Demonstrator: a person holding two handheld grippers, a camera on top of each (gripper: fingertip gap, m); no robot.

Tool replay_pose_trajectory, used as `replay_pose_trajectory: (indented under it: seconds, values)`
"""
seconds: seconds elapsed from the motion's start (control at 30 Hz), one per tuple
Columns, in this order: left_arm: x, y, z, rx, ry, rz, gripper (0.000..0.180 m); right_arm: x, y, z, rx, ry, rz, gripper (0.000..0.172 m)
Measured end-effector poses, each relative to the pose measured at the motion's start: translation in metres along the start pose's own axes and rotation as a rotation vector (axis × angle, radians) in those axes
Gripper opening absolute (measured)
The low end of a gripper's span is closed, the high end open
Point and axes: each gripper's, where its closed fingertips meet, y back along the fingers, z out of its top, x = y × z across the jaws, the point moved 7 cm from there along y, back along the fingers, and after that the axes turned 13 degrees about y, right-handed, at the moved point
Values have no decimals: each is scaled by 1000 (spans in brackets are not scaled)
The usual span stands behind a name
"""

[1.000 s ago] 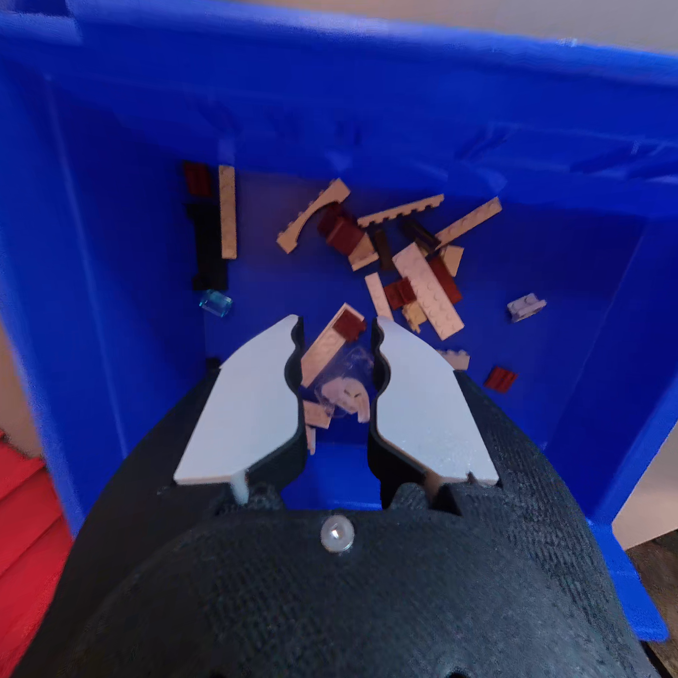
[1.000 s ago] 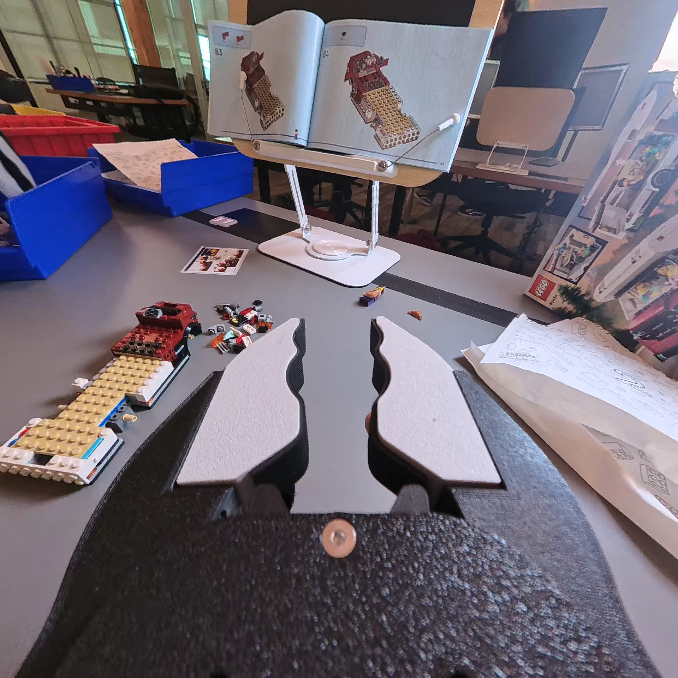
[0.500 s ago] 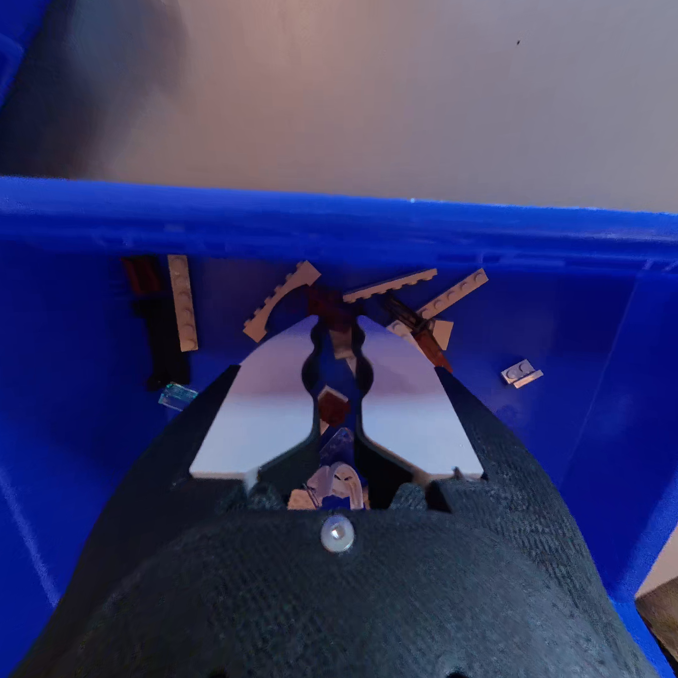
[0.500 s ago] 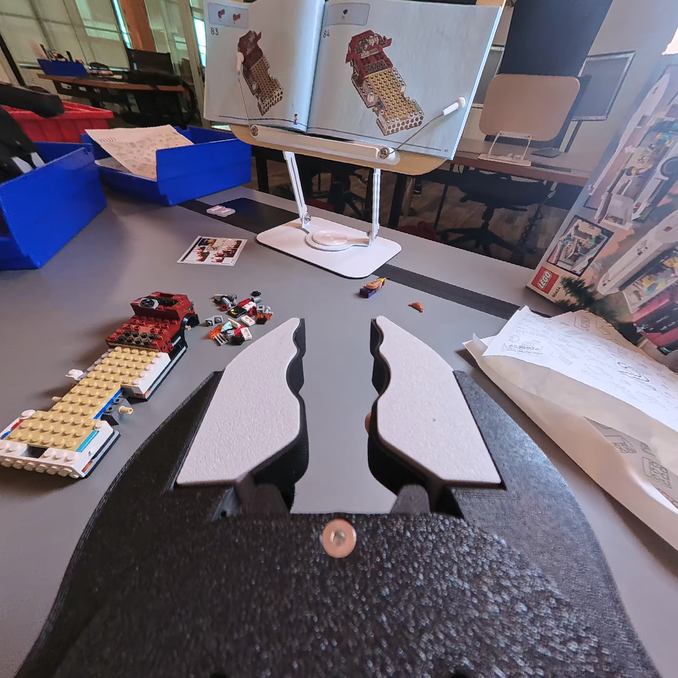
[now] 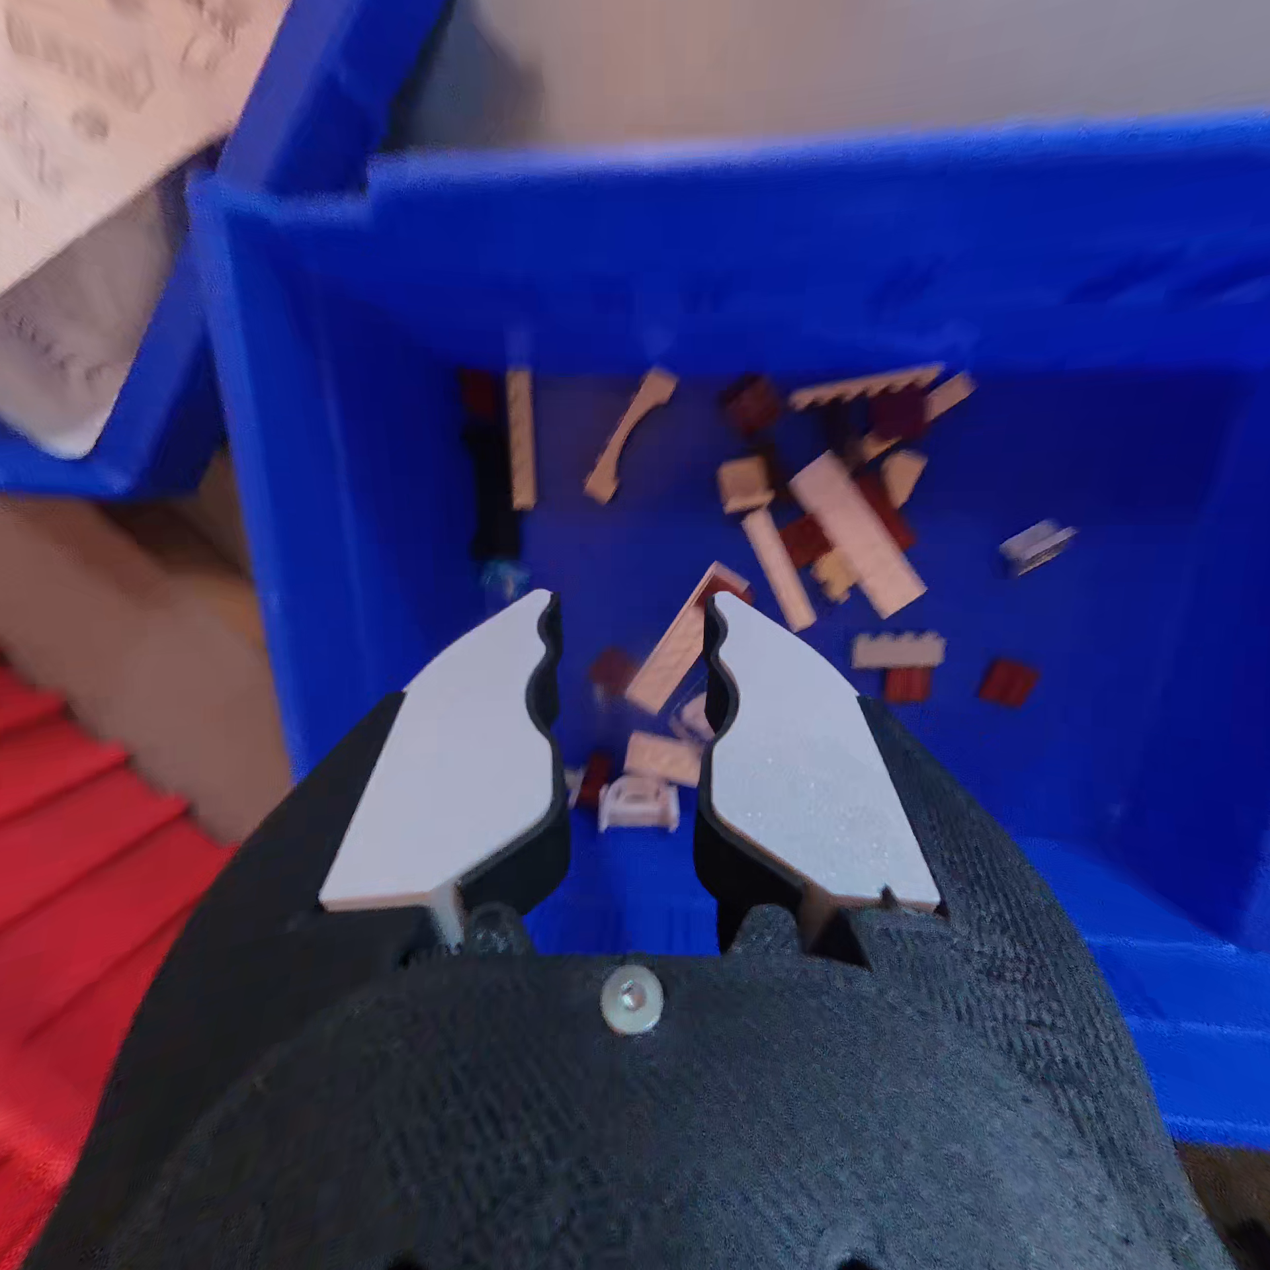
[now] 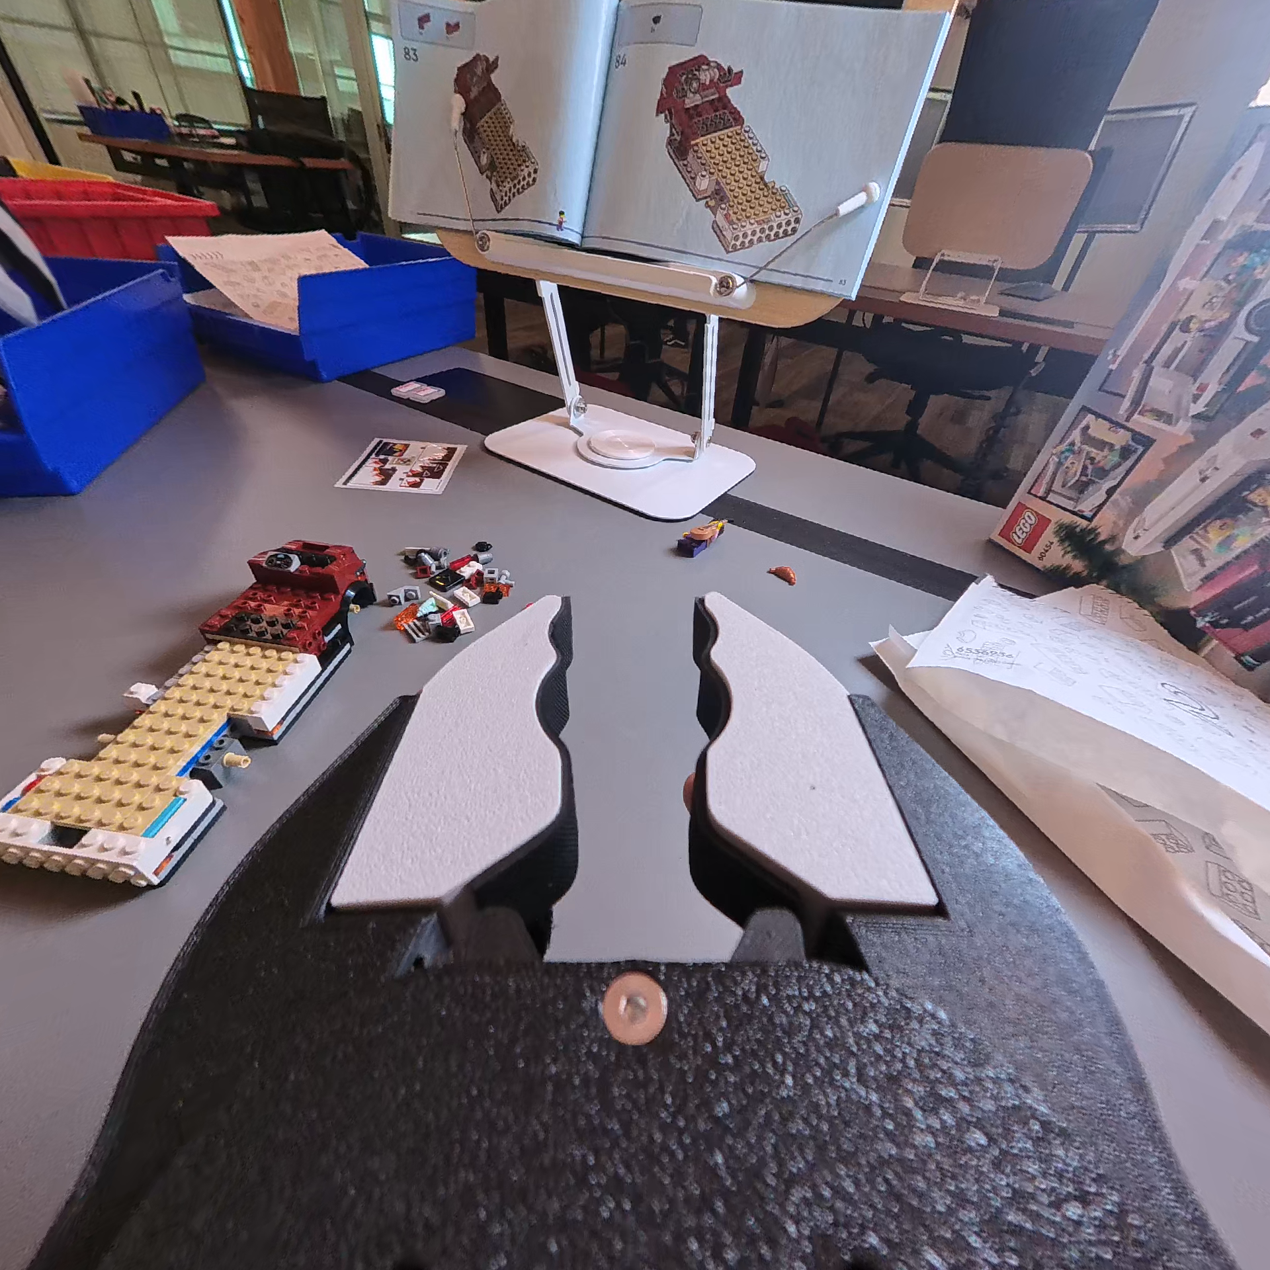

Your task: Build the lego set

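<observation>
Since half a second ago the left gripper (image 5: 629, 605) has pulled back and risen above the deep blue plastic bin (image 5: 687, 227), and its white fingers (image 5: 467, 742), then nearly together low among the pieces, now stand clearly apart with nothing between their pads. It points steeply down into the bin. A long tan flat brick plate (image 5: 677, 642) lies on the bin floor just beyond the fingertips, beside the right finger, though the picture is too blurred to tell whether they touch. Farther in lie a curved tan arch piece (image 5: 629, 436) and a heap of tan and dark red bricks (image 5: 845, 508).

Unchanged from before, the right gripper (image 6: 632, 605) hovers low over the grey tabletop (image 6: 618, 550), level, moderately open and holding nothing. Left of it lies a half-built brick vehicle with a tan studded deck and dark red cab (image 6: 185, 701), then a small pile of loose mixed bricks (image 6: 450, 591). Far ahead an open instruction booklet on a white stand (image 6: 660, 137) rises; a white printed paper bag (image 6: 1099, 708) lies to the right.
</observation>
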Motion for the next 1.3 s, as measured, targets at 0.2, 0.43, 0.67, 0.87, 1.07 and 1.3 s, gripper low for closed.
replay_pose_trajectory:
  seconds: [0.2, 0.43, 0.67, 0.87, 1.07, 1.3]
  values:
    - [25, -4, -41, 430, -85, 250, 39, 0, 1, 1, -5, 14, -7, 34]
    - [20, -32, -59, 731, -112, 252, 35, -1, 3, 1, -5, 15, -15, 34]
    - [12, -44, -63, 829, -116, 201, 21, -2, 4, 0, -5, 15, -21, 34]
    - [-11, -27, -40, 633, -111, 38, 11, -2, 5, 1, -12, 15, -16, 34]
    - [-28, -12, -7, 326, -142, -80, 22, -1, 5, -1, -11, 13, -9, 34]
    - [15, -31, -44, 612, -189, 174, 28, -1, 6, 0, -15, 20, -18, 34]
